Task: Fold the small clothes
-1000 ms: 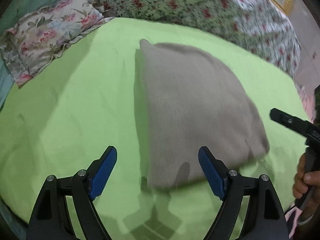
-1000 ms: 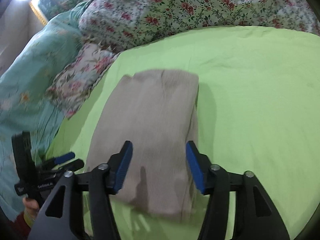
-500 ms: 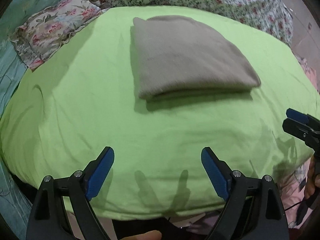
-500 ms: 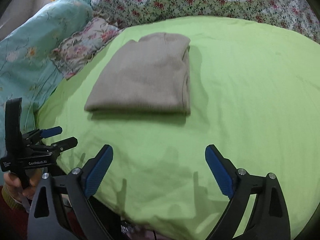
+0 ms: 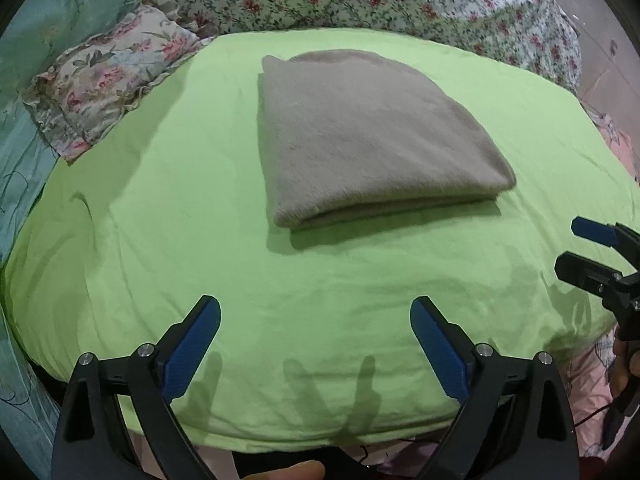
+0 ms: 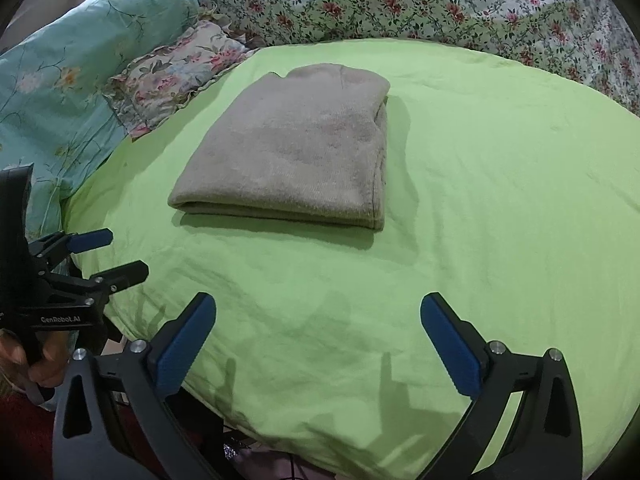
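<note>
Left wrist view: the left gripper (image 5: 315, 312) hangs over the near edge of the green sheet (image 5: 192, 208), its jaws spread wide and still opening, nothing between them. The folded grey garment (image 5: 360, 136) lies flat near the middle of the sheet, well apart from both grippers. Its underside and inner layers are hidden; only stacked edges show along the near fold. The right gripper (image 5: 576, 248) enters at the right frame edge, cut off past its fingers. In the right wrist view, the right gripper (image 6: 318, 308) is likewise released, jaws opening, nothing between them. The left gripper (image 6: 110, 252) shows at the left edge, with part of a hand (image 6: 36, 360) on its handle. A floral pillow (image 6: 172, 72) and a floral quilt (image 6: 440, 4) lie beyond the sheet, their far parts cropped by the lens rim.
</note>
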{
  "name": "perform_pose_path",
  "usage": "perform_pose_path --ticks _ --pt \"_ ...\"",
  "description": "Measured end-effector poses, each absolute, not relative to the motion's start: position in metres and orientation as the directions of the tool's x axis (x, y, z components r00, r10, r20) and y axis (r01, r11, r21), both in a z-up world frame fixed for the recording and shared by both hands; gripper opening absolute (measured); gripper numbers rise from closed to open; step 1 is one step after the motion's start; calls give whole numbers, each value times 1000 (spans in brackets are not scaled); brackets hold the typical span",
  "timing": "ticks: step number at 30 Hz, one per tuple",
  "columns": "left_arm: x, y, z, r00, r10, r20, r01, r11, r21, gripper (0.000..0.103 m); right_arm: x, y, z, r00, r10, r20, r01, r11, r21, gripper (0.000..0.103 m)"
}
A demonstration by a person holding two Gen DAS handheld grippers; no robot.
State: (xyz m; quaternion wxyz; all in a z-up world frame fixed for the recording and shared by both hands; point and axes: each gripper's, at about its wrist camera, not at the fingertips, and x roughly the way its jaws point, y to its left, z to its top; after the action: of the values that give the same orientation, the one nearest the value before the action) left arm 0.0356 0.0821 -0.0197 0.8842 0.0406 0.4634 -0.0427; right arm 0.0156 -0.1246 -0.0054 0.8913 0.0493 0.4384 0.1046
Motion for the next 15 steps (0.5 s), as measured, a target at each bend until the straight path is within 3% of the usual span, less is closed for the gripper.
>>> perform_pose_path --ticks 15 --pt "64 91 -16 567 9 -824 49 998 44 98 53 -103 -13 557 233 -797 -189 970 151 102"
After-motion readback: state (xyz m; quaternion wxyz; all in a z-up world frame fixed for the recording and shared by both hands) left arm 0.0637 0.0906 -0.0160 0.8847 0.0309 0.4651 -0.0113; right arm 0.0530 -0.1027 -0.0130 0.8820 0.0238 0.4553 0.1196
